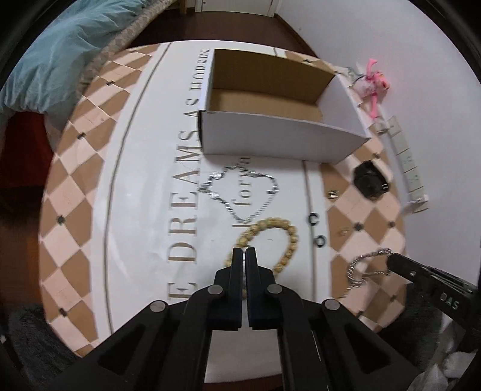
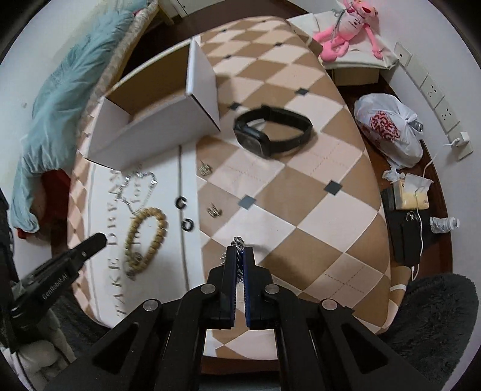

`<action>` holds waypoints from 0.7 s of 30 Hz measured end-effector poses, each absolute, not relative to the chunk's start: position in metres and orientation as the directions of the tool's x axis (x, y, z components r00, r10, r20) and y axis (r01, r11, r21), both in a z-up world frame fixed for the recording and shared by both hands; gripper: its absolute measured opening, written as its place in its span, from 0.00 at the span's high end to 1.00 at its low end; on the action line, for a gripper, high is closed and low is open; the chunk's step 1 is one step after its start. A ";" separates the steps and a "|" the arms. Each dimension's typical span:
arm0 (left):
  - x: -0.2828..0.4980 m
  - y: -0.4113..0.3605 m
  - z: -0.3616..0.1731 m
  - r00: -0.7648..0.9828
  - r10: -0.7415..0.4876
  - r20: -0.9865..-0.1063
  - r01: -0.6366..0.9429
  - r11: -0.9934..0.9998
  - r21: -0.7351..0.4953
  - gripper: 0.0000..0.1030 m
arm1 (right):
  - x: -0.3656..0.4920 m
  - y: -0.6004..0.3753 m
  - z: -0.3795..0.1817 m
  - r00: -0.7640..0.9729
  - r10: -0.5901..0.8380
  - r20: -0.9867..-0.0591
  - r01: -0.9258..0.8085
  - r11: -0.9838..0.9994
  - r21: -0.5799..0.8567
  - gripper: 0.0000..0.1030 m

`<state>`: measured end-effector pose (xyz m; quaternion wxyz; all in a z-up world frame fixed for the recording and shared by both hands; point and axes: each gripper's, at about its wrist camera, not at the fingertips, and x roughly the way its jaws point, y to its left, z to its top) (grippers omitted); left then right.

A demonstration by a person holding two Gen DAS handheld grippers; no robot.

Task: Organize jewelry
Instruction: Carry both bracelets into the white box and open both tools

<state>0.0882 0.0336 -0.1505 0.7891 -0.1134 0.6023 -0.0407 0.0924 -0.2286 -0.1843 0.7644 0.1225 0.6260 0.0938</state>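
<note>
An open white cardboard box (image 1: 279, 138) (image 2: 156, 120) stands empty at the far side of the checkered mat (image 1: 78, 192). In front of it lie a silver necklace (image 1: 240, 189) (image 2: 136, 183), a wooden bead bracelet (image 1: 279, 237) (image 2: 147, 234), two black rings (image 1: 314, 221) (image 2: 181, 203), small earrings (image 2: 214, 209) and a black watch (image 1: 370, 180) (image 2: 270, 132). My left gripper (image 1: 244, 250) is shut and empty, above the bead bracelet. My right gripper (image 2: 239, 248) is shut on a silver chain bracelet (image 1: 365, 266) (image 2: 238, 241), lifted off the mat.
A pink plush toy (image 2: 350, 27) sits on a cushion at the back right. A white plastic bag (image 2: 390, 129), a tissue pack (image 2: 412, 194) and dark items lie on the floor to the right. A teal blanket (image 2: 60, 99) is on the left. Wall sockets (image 2: 433, 90) line the right wall.
</note>
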 end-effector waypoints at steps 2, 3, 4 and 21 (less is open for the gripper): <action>0.089 0.033 -0.157 0.269 -0.202 -0.942 -0.100 0.967 -0.236 0.95 | 0.096 -0.228 -0.182 0.200 0.298 -0.933 0.000 0.953 0.304 0.96; 0.091 0.031 -0.161 0.256 -0.184 -0.949 -0.102 0.971 -0.216 0.93 | 0.097 -0.227 -0.182 0.201 0.295 -0.934 -0.003 0.954 0.301 0.96; 0.095 0.029 -0.168 0.233 -0.150 -0.961 -0.097 0.979 -0.177 0.85 | 0.097 -0.225 -0.182 0.199 0.292 -0.936 -0.005 0.955 0.297 0.96; 0.100 -0.029 -0.193 0.251 -0.062 -0.966 0.154 0.988 -0.024 0.93 | 0.097 -0.238 -0.222 0.156 0.250 -0.956 0.061 0.963 0.262 0.96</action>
